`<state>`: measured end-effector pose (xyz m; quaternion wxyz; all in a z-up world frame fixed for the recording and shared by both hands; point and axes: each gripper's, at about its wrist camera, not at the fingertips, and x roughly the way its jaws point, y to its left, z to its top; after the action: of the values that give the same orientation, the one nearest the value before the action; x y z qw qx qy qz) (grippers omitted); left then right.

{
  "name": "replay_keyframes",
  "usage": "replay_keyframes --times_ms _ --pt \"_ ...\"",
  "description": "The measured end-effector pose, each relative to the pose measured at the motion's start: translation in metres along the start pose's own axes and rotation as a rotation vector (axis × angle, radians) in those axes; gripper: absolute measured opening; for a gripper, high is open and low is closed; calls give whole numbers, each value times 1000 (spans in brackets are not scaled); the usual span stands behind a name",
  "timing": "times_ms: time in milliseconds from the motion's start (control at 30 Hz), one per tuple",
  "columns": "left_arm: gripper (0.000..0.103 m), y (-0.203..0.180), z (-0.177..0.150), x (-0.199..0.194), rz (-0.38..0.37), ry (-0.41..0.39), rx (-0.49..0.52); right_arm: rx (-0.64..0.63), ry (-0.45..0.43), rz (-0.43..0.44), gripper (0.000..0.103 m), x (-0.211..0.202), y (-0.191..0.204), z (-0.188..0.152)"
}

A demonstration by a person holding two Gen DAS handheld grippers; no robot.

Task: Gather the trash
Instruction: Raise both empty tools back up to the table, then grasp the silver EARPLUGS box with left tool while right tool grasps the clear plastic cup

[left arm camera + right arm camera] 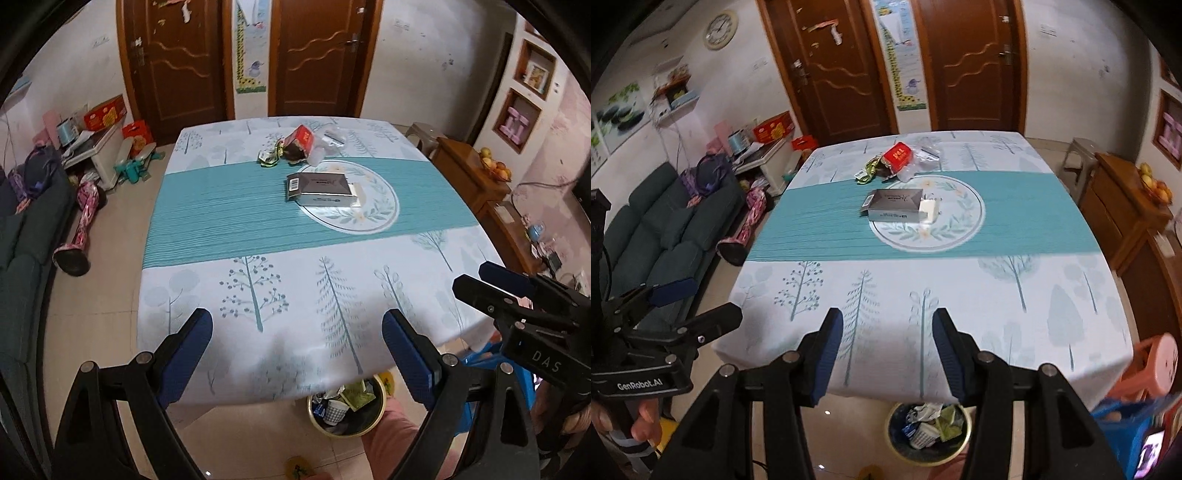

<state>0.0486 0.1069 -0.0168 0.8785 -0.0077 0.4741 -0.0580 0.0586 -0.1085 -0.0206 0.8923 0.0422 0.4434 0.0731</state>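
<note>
One grey box (320,189) lies flat, lengthwise left-right.

Left tongs (297,354), black with blue pads: jaws wide apart, empty, angled downward. Right tongs (887,356): jaws parted, empty, angled downward, alongside left.

Table (207,236): 1, w/ tree-print cloth.
Grey box (320,189): 1.
Red carton (300,143): 1.
Crumpled foil wrapper (271,156): 1.
Clear plastic bits (328,142): count unclear.
Waste bin (929,432): 1, several scraps inside.
Brown doors (831,66): 2.
Wall clock (720,29): 1.
Grippers (295,354): 2.
</note>
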Motion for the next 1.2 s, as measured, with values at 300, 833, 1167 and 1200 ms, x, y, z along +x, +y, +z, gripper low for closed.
replay_keyframes --times_ms 300,833,1167,1200 --pt "92 -5 70 61 67 1 -182 -267 75 86 62 79 -20 85" --pt "92 -22 174 217 111 184 -721 -351 97 143 62 198 -106 244" --pt "92 -31 185 254 328 224 -868 -322 166 191 62 269 -121 285" --pt "92 -34 185 256 359 235 -879 -323 169 194 62 272 -119 287"
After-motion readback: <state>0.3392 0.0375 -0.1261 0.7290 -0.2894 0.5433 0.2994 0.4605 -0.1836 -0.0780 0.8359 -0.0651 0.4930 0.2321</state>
